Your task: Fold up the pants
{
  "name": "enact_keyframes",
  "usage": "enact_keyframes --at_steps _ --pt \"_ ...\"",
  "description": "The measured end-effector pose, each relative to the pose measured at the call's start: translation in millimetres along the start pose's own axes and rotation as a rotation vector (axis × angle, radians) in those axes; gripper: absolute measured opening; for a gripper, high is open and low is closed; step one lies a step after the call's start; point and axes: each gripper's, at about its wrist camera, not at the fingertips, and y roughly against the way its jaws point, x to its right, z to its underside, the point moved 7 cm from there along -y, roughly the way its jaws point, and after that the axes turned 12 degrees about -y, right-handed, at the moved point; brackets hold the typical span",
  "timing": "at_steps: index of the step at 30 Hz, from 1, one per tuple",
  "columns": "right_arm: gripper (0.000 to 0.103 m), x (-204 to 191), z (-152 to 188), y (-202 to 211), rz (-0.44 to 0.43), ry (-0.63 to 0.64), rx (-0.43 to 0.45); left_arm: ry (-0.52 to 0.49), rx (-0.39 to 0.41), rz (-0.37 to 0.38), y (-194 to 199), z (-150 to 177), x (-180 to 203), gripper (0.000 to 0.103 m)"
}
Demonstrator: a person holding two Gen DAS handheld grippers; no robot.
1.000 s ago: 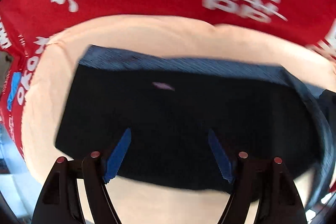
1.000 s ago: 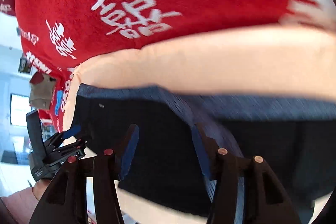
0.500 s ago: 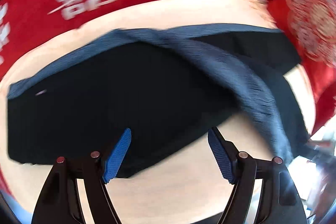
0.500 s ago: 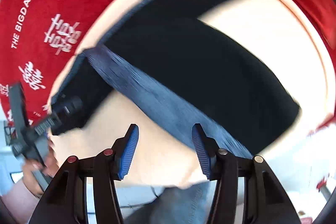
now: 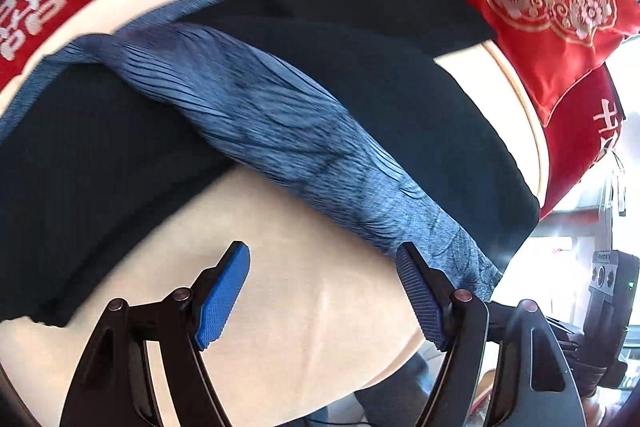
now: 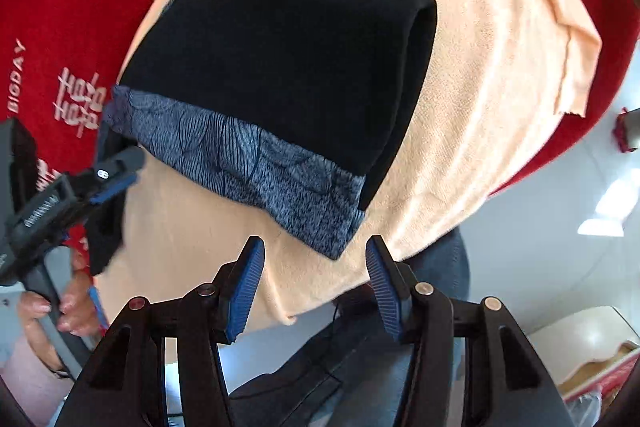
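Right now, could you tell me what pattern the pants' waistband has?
The waistband is blue-grey with fine dark leaf-vein lines, clearest from the right wrist.

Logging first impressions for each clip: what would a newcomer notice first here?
The black pants with a blue patterned band lie folded on a peach cloth, over a red spread with white characters. Both open grippers, right and left, hover empty above the cloth's near edge.

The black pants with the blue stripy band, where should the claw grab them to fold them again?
Probably the blue patterned band at its free corner, coming from the near edge of the peach cloth. That corner lies flat and pointed just ahead of the open right claw, with nothing on top. The black pants are thick and doubled at the far fold.
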Motion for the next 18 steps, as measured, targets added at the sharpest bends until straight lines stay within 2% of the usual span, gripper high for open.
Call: enact_keyframes --at_steps 2,4,5,6,7,8,10,13,18 --pt "0.057 -2 -8 -3 -0.061 0.002 -0.002 0.006 -0.009 0.020 -9 -5 7 0.077" --pt "0.046 -4 -12 -8 -0.109 -0.003 -0.032 0.009 -0.012 0.018 -13 -8 11 0.077" --pt "0.021 -6 -13 -10 -0.131 -0.009 -0.060 0.015 -0.009 0.018 -14 -10 13 0.077" --pt "0.003 -6 -14 -13 -0.153 -0.020 -0.098 0.024 -0.005 0.024 -13 -10 14 0.077" --pt "0.003 -7 -16 -11 -0.160 -0.027 -0.115 0.042 0.000 0.036 -12 -10 14 0.075" --pt "0.003 -12 -20 -4 -0.160 -0.014 -0.109 0.057 0.004 0.052 -11 -10 14 0.060" --pt "0.003 -25 -28 11 -0.160 0.031 -0.101 0.086 -0.013 0.089 -10 -13 15 0.038" --pt "0.003 -51 -49 43 -0.198 0.099 -0.081 0.104 0.015 0.067 5 -26 14 0.038" --pt "0.003 -109 -118 90 -0.233 0.238 -0.009 0.109 0.113 -0.031 46 -61 3 0.038"
